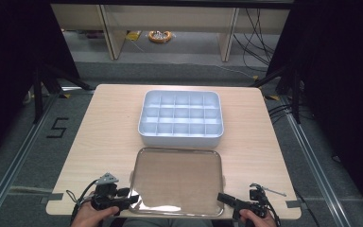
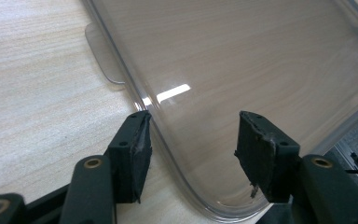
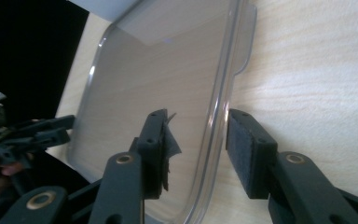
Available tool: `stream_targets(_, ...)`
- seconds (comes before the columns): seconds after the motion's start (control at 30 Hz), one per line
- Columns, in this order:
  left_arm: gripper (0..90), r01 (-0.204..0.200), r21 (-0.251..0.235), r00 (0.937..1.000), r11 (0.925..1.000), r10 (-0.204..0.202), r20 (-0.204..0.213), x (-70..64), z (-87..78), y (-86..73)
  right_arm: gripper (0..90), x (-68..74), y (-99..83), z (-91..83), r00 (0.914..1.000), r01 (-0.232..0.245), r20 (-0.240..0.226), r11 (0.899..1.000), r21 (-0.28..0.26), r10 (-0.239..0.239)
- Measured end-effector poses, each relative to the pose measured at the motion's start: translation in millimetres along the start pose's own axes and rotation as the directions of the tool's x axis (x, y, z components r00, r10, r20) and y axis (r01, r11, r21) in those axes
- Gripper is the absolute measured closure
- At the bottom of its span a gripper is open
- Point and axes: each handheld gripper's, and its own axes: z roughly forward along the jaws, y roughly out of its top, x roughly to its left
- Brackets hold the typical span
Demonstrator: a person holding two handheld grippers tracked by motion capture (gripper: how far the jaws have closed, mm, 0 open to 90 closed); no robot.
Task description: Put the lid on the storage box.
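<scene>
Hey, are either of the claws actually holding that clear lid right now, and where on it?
Nothing is held. Both claws are open, each straddling a near-corner edge of the clear lid: left claw at its left edge, right claw at its right edge. The pads aren't closed on it.

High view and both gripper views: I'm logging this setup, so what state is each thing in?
Pale blue divided plastic box: uncovered, compartments empty.
Clear plastic lid: off, flat on the table.
Left gripper: open, straddling the lid's rim.
Right gripper: open, straddling the rim.
</scene>
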Motion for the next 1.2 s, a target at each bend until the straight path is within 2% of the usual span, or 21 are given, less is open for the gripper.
stream_targets(0.1,45.2,-0.001,0.001,1.0,1.0,0.001,0.002,-0.9,0.6,-0.3,65.5,5.0,-2.2,4.2,0.9997,0.021,-0.012,1.0,-0.006,-0.021)
stream_targets(0.17,44.8,-0.018,0.009,0.9998,0.9998,0.018,0.003,-1.5,0.2,-0.4,63.0,11.0,-0.3,3.5,0.9928,0.116,0.033,0.993,-0.011,-0.115)
stream_targets(0.27,43.2,-0.001,0.002,0.9998,1.0,0.001,0.018,-1.3,0.4,-0.2,63.3,10.6,0.6,0.0,0.979,0.199,0.046,0.98,-0.015,-0.198)
stream_targets(0.3,42.3,0.006,-0.003,0.9998,1.0,-0.006,0.021,-2.1,1.2,-0.3,63.3,13.5,-0.2,-1.1,0.9811,0.188,0.05,0.982,-0.011,-0.187)
stream_targets(0.47,37.0,-0.008,0.003,0.9997,1.0,0.008,0.025,-2.5,0.8,-0.4,62.4,22.5,0.6,-7.5,0.9394,0.343,0.037,0.937,-0.066,-0.341)
stream_targets(0.5,36.6,-0.008,0.004,0.9996,1.0,0.008,0.026,-1.7,0.5,-0.4,61.6,26.4,-1.6,-8.6,0.9378,0.347,0.044,0.936,-0.067,-0.344)
stream_targets(0.53,35.6,-0.008,0.004,0.9996,1.0,0.008,0.026,-1.7,0.5,-0.4,61.3,30.0,-2.8,-9.6,0.9198,0.392,0.056,0.918,-0.07,-0.388)
stream_targets(0.63,33.7,0.015,-0.003,0.9993,0.9999,-0.015,0.034,-0.2,0.4,0.2,61.3,37.0,-7.0,-13.1,0.9179,0.396,0.053,0.915,-0.076,-0.393)
stream_targets(0.67,32.9,0.024,0.001,0.9992,0.9997,-0.024,0.033,1.2,-0.3,0.8,61.2,39.7,-6.9,-15.7,0.8898,0.456,0.041,0.885,-0.096,-0.455)
stream_targets(0.7,32.0,0.024,0.001,0.9992,0.9997,-0.024,0.033,1.2,-0.3,0.8,61.2,39.7,-6.9,-15.7,0.8898,0.456,0.041,0.885,-0.096,-0.455)
stream_targets(0.77,29.3,0.035,-0.004,0.9993,0.9994,-0.035,0.014,2.8,-0.7,1.8,61.3,44.3,-8.7,-17.1,0.8667,0.499,0.037,0.863,-0.082,-0.497)
stream_targets(0.8,29.0,0.063,-0.02,0.9979,0.9978,-0.063,0.014,2.6,0.0,1.6,61.5,47.4,-10.2,-18.5,0.8706,0.492,0.044,0.868,-0.067,-0.49)
stream_targets(0.83,28.9,0.057,-0.008,0.9982,0.9984,-0.056,0.019,4.0,-1.1,1.8,61.7,46.6,-8.8,-17.5,0.8514,0.524,0.042,0.847,-0.088,-0.523)
stream_targets(0.97,27.5,0.07,-0.014,0.9972,0.9974,-0.07,0.025,4.1,-0.6,1.9,62.6,47.9,-8.2,-17.7,0.8401,0.542,0.042,0.834,-0.103,-0.541)
stream_targets(1.0,25.2,0.094,-0.022,0.9951,0.9953,-0.094,0.03,3.5,0.3,2.3,63.0,49.8,-9.2,-17.3,0.8318,0.555,0.037,0.827,-0.087,-0.554)
stream_targets(1.03,24.3,0.08,-0.018,0.9967,0.9967,-0.079,0.02,3.3,0.2,2.5,63.3,50.1,-8.9,-17.4,0.8217,0.569,0.03,0.817,-0.088,-0.569)
stream_targets(1.07,26.0,0.08,-0.018,0.9967,0.9967,-0.079,0.02,3.3,0.2,2.5,63.3,50.3,-9.0,-16.6,0.8194,0.573,0.036,0.815,-0.085,-0.572)
stream_targets(1.1,30.2,0.046,-0.013,0.9989,0.9989,-0.046,0.003,4.6,-1.3,1.9,63.3,52.2,-11.0,-15.9,0.8414,0.54,0.025,0.838,-0.081,-0.54)
stream_targets(1.13,34.9,0.064,-0.014,0.9979,0.9978,-0.064,0.003,6.3,-2.5,1.9,63.4,49.7,-9.0,-16.2,0.8232,0.568,0.043,0.82,-0.078,-0.566)
stream_targets(1.17,39.3,0.097,-0.025,0.9952,0.995,-0.097,0.018,7.6,-2.5,1.7,63.4,47.7,-8.3,-15.6,0.8317,0.555,0.038,0.828,-0.083,-0.554)
stream_targets(1.2,43.9,0.116,-0.038,0.993,0.9925,-0.115,0.027,9.0,-3.0,0.9,63.3,48.4,-8.7,-17.4,0.8545,0.519,0.045,0.852,-0.064,-0.517)
